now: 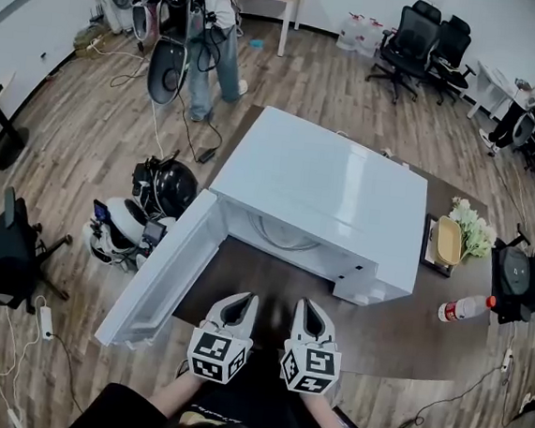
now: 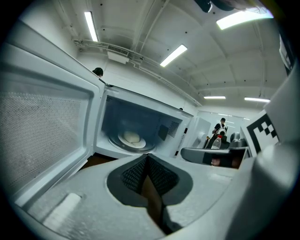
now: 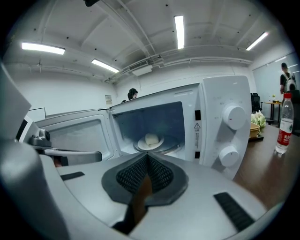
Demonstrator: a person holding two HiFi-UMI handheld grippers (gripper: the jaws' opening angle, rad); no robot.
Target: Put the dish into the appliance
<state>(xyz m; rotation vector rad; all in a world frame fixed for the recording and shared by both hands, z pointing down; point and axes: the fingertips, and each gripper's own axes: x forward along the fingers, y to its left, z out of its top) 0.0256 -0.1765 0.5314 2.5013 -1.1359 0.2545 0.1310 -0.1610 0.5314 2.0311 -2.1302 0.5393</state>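
Microwave oven point(image 1: 317, 190): glossy white casing, blue-grey cavity, two white knobs point(image 3: 234, 115).
Door point(image 1: 158, 278): white frame, window of fine dotted mesh.
Dish point(image 3: 151, 140): white, carrying a pale cream lump.
Surface point(image 1: 397, 338): dark brown.
Left tool point(image 1: 240, 300) and right tool point(image 1: 307, 306): light grey shells, black cross-hatched pads point(image 3: 130, 176), cubes point(image 1: 216, 356) with black-and-white square markers.
Bottle point(image 1: 464, 308): clear, with red cap and red label.
Floor point(image 1: 77, 134): brown wood planks.

Brown table point(image 1: 397, 334) w/ white microwave point(image 1: 317, 190), bottle point(image 1: 461, 309), basket point(image 1: 448, 241).
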